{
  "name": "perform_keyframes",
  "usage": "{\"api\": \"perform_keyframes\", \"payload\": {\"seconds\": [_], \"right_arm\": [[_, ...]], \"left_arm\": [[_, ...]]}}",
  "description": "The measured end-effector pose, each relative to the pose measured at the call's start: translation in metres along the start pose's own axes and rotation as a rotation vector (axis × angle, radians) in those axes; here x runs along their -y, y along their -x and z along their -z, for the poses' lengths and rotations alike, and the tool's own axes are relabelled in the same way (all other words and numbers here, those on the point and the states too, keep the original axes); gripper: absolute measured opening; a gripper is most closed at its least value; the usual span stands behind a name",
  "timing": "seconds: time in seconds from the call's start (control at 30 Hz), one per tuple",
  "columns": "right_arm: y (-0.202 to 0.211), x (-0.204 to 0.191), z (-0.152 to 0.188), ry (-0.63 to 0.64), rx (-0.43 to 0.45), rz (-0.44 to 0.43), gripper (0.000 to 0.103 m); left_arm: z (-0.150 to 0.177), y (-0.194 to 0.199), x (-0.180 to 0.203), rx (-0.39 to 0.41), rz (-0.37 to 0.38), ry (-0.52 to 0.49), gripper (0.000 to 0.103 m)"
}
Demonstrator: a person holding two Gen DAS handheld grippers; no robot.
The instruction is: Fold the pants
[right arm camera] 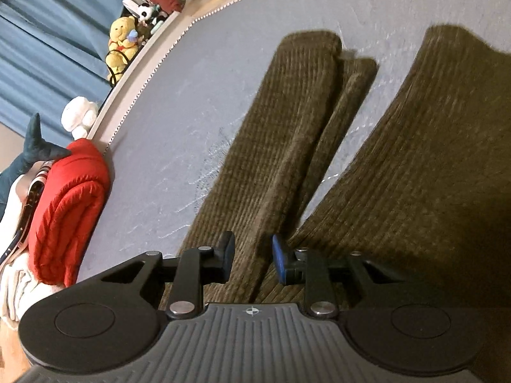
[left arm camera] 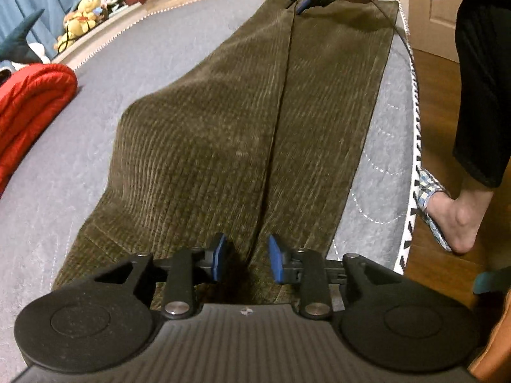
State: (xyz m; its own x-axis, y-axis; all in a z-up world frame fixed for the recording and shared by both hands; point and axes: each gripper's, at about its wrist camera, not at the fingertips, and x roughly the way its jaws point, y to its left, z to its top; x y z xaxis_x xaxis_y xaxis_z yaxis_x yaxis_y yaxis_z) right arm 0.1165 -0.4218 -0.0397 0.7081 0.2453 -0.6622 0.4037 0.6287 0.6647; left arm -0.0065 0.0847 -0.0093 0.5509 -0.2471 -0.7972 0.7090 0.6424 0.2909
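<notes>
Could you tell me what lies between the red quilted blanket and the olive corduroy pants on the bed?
Only bare grey bedcover separates the red quilted blanket from the olive corduroy pants; both views show it.

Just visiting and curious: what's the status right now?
Left gripper and right gripper open, over the pants. Pants flat on bed, unfolded. Red blanket off to the side.

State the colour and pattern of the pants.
Olive-brown, ribbed corduroy pants; clearest in the left wrist view.

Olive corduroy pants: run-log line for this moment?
olive corduroy pants flat on grey bed | left gripper open | right gripper open
</notes>
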Motion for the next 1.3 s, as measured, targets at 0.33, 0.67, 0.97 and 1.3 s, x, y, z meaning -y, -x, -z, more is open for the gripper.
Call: {"api": "perform_keyframes", "payload": {"seconds": [0.33,0.67,0.97,1.3], "right_arm": [[-0.022,-0.004,-0.002,0.009,0.018,0.037,0.017],[0.088,-0.043,-0.008,0.092,0.153,0.020,0.010],[0.169,0.006,0.069,0.121,-0.024,0.286,0.016],[0.221,0.093,-0.008,-0.122,0.318,0.245,0.044]], "left_arm": [[0.001,-0.015,-0.012,-0.042,-0.039,0.002,0.030],[-0.005,0.043,-0.044,0.108,-0.125,0.059,0.007],[0.028,0.057,-0.034,-0.079,0.079,-0.010,0.014],[0.020,0.124,-0.078,0.301,-0.061,0.318,0.040]]}}
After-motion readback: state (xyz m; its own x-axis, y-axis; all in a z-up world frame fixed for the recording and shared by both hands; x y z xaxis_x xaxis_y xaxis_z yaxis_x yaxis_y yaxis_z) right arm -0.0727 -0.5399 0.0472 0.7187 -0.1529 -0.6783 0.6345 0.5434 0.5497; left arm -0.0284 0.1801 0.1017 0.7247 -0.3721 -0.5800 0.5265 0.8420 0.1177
